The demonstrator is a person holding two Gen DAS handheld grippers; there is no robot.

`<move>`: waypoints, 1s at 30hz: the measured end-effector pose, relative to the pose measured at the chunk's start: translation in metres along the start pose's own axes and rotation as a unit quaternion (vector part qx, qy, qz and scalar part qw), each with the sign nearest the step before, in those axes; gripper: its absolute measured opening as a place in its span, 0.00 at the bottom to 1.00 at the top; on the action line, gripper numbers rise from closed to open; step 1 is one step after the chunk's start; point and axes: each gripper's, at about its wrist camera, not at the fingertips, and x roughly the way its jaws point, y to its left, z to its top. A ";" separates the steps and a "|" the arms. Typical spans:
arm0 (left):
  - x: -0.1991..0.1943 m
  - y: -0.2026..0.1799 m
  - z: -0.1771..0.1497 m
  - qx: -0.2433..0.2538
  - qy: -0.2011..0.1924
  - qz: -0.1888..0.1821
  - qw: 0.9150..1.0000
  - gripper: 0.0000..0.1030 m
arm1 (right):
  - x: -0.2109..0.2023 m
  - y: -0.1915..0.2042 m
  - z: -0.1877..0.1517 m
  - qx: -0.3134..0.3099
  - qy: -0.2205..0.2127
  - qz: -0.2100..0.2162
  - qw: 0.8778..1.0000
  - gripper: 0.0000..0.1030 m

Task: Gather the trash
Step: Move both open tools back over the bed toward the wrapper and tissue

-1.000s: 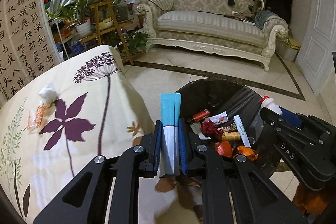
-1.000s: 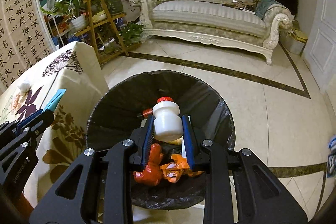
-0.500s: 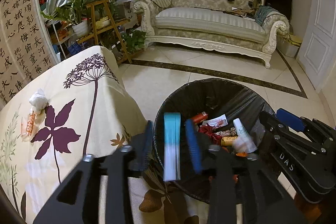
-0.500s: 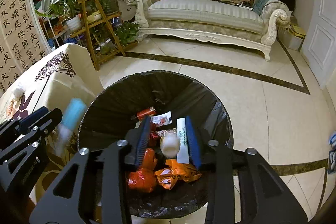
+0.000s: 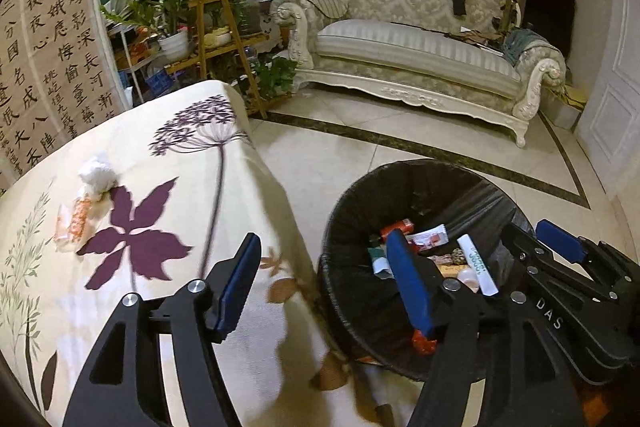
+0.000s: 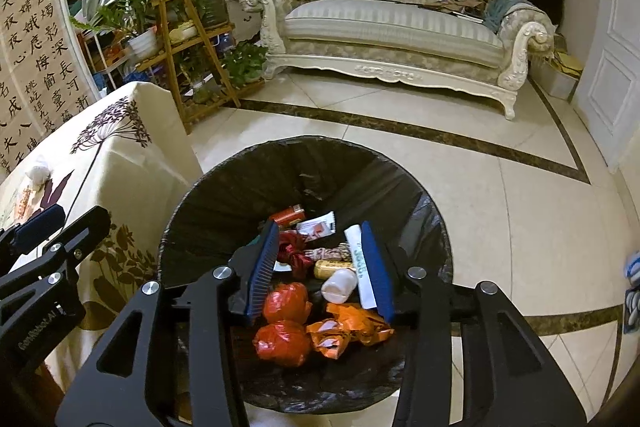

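Hovering above a black-lined trash bin (image 6: 400,187) on a tiled floor (image 6: 520,195), right gripper (image 6: 320,267) with blue pads spread wide and nothing between them. Lying inside the bin, directly below: two crumpled red bags (image 6: 286,323), a torn orange wrapper (image 6: 348,327), a small white bottle (image 6: 339,284) on its side, a white tube (image 6: 360,267) with green lettering, a red packet (image 6: 287,215) and a white sachet (image 6: 318,227) toward the far wall.

Hanging just beside it, left gripper (image 5: 324,281) likewise spread wide and empty, one pad over the tabletop (image 5: 168,163) edge, the other over the near rim of the bin (image 5: 420,171). Seen past that pad in the left wrist view: the same white tube (image 5: 478,269), the red packet (image 5: 398,225), the sachet (image 5: 432,237) and a teal-and-white carton (image 5: 380,263) partly hidden behind the pad.

Draped over the tabletop, a cream cloth printed with purple flowers, standing right against the bin. Resting on the cloth, well away from both grippers: a crumpled white tissue (image 5: 98,171) and, touching it, a clear wrapper with orange print (image 5: 76,219).

Filling the background: an ornate cream sofa (image 5: 420,59) with a dark garment thrown over its back, a wooden plant stand (image 5: 224,43) with potted greenery, a wall scroll (image 5: 44,59) of black Chinese calligraphy.
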 end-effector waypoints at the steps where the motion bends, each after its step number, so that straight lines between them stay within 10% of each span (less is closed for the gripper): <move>1: -0.001 0.002 0.000 -0.001 -0.001 0.004 1.000 0.63 | 0.000 0.003 0.000 -0.002 0.001 0.001 1.000 0.42; 30: 0.011 0.175 -0.006 -0.089 0.020 0.152 0.984 0.67 | 0.011 0.164 0.021 -0.108 0.017 0.125 0.986 0.43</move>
